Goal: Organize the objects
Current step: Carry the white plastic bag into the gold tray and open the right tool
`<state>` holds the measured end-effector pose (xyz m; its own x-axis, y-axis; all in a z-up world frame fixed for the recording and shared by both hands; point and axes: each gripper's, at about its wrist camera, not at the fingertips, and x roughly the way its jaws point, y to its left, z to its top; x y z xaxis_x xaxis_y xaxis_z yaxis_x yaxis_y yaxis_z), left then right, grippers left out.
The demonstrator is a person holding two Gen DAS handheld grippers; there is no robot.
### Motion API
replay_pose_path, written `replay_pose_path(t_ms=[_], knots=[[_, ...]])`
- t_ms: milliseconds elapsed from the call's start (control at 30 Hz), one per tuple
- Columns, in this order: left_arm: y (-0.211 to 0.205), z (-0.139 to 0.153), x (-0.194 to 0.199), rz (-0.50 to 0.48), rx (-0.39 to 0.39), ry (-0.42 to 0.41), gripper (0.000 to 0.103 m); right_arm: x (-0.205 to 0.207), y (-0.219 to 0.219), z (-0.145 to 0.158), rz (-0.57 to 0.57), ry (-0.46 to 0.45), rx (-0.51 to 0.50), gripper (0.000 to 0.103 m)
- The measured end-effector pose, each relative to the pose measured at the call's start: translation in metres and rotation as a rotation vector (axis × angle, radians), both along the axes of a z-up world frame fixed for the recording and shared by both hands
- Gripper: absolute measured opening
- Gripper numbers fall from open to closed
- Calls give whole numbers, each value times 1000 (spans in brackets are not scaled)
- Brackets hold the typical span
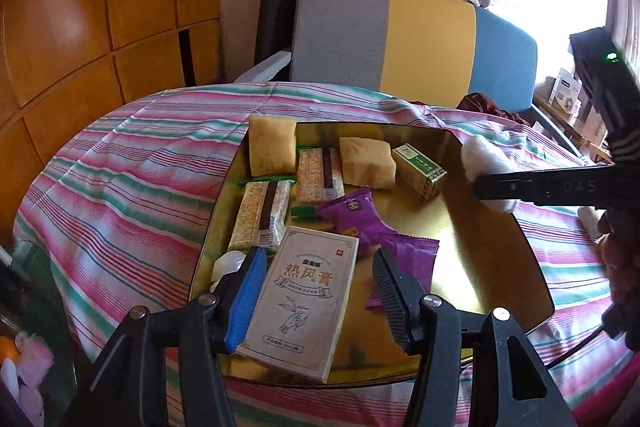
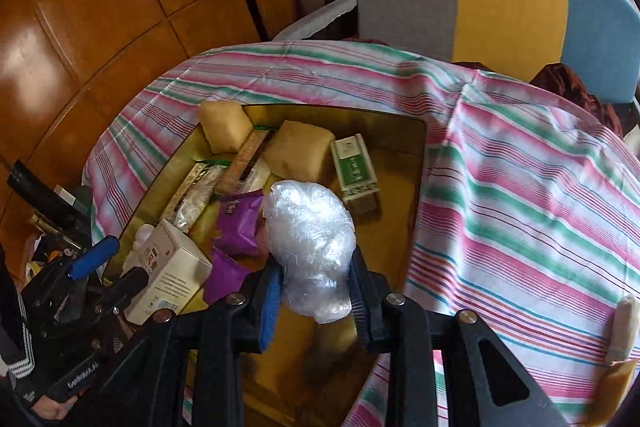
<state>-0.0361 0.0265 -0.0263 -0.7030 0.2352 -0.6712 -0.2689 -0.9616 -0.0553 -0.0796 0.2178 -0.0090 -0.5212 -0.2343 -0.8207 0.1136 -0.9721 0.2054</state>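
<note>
A gold tray [image 1: 460, 227] lies on the striped cloth and holds snacks and boxes. My left gripper [image 1: 319, 251] straddles a beige box with printed characters [image 1: 300, 303] at the tray's near edge. The blue pad is at the box's left side, the black finger [image 1: 394, 303] stands off its right side, and the box rests on the tray. My right gripper [image 2: 316, 263] is shut on a crumpled clear plastic bundle [image 2: 308, 227], held above the tray's middle. In the left wrist view that bundle [image 1: 482, 157] hangs over the tray's right rim.
On the tray lie two yellow cakes [image 1: 272, 145], cracker packs [image 1: 262, 215], a small green box [image 1: 420, 169] and purple packets [image 1: 360, 219]. A grey, yellow and blue chair [image 1: 400, 39] stands behind the table. A small white roll [image 2: 624, 327] lies on the cloth at right.
</note>
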Motion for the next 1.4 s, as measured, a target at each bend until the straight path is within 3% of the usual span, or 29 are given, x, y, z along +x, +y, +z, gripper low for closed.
replay_pose_path(t_ms=[367, 600, 733, 1100, 1400], knots=[[-7, -5, -4, 19, 10, -17, 60, -49, -31, -42, 15, -92, 5, 30], [-8, -8, -5, 26, 11, -24, 64, -55, -36, -53, 13, -97, -18, 35], [-9, -9, -6, 35, 9, -28, 64, -48, -29, -48, -12, -76, -43, 42], [-6, -5, -1, 28, 2, -2, 67, -12, -3, -18, -79, 12, -37, 43], [2, 2, 8, 5, -9, 16, 71, 37, 42, -9, -170, 19, -15, 44]])
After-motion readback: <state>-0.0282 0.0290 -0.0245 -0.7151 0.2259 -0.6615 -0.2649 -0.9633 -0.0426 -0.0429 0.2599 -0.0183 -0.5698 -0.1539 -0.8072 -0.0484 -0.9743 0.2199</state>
